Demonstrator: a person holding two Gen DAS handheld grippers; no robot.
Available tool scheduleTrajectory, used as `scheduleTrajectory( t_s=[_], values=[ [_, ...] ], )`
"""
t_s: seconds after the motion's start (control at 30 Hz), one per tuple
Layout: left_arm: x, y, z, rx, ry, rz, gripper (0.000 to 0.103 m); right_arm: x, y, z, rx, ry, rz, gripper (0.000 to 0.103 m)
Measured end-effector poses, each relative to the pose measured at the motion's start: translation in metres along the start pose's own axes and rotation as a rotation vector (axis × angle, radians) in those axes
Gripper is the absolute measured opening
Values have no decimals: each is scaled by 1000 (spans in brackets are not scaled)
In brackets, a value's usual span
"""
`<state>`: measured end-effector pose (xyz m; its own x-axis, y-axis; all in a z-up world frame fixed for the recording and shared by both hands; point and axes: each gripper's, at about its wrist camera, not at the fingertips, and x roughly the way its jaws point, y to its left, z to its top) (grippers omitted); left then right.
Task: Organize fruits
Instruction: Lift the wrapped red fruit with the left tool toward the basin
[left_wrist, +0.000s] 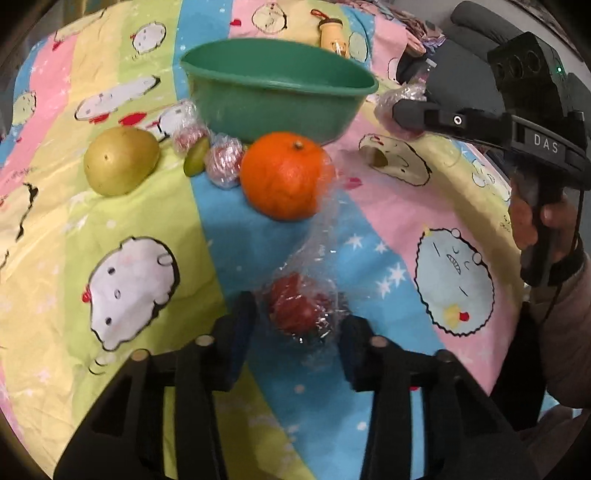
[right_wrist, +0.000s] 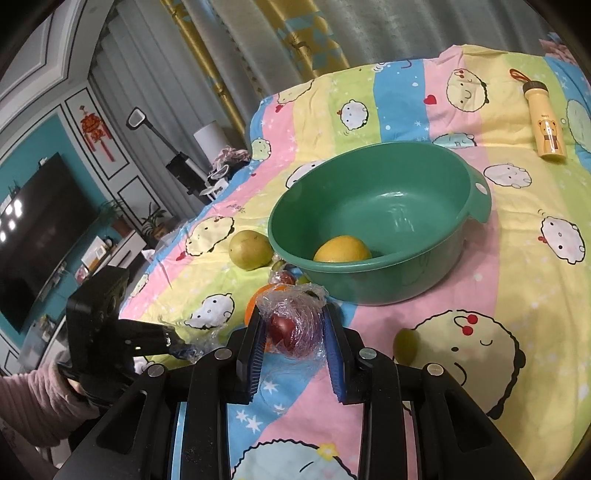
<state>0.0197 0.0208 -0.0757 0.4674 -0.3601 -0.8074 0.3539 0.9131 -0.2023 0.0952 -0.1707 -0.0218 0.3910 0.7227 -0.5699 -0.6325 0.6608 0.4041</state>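
Fruits lie scattered on the striped cartoon-print bedsheet (left_wrist: 140, 206) in front of the green plastic basin (right_wrist: 369, 288), which already holds one yellow citrus fruit (right_wrist: 341, 250), so the basin looks like the collecting place. The right gripper (right_wrist: 293, 332) is clamped on a dark red fruit wrapped in crinkled clear film (right_wrist: 291, 325), held near the basin rim, probably for dropping in. The left gripper (left_wrist: 295, 325) has its fingers apart around another film-wrapped red fruit (left_wrist: 297, 308) on the sheet, seemingly not yet squeezing. A bright orange mandarin (left_wrist: 284, 175) and a green-yellow pear (left_wrist: 118, 160) wait beside the basin.
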Motion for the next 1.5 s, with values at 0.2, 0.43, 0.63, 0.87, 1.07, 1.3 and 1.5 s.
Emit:
scheduleTrajectory(
  t_s=[0.2, 0.43, 0.63, 0.87, 1.07, 1.3, 1.5],
  values=[
    [-8, -2, 0, -17, -46, -4, 32, 0, -1, 1, 2, -3, 0, 32],
    [-16, -3, 13, -36, -89, 6, 32, -1, -3, 1, 9, -6, 8, 32],
    [-25, -3, 27, -79, -138, 27, 32, -4, -3, 1, 13, -16, 18, 32],
    [-36, 0, 37, -125, -188, 39, 32, -8, -2, 3, 20, -36, 28, 32],
    [-40, 8, 39, -181, -210, 51, 32, -8, -3, 2, 23, -40, 22, 32],
    [-44, 10, 42, -209, -228, 48, 32, -8, -4, 3, 26, -42, 27, 32],
    [-49, 7, 46, -216, -251, 51, 32, -6, -3, 2, 30, -40, 32, 32]
  ],
)
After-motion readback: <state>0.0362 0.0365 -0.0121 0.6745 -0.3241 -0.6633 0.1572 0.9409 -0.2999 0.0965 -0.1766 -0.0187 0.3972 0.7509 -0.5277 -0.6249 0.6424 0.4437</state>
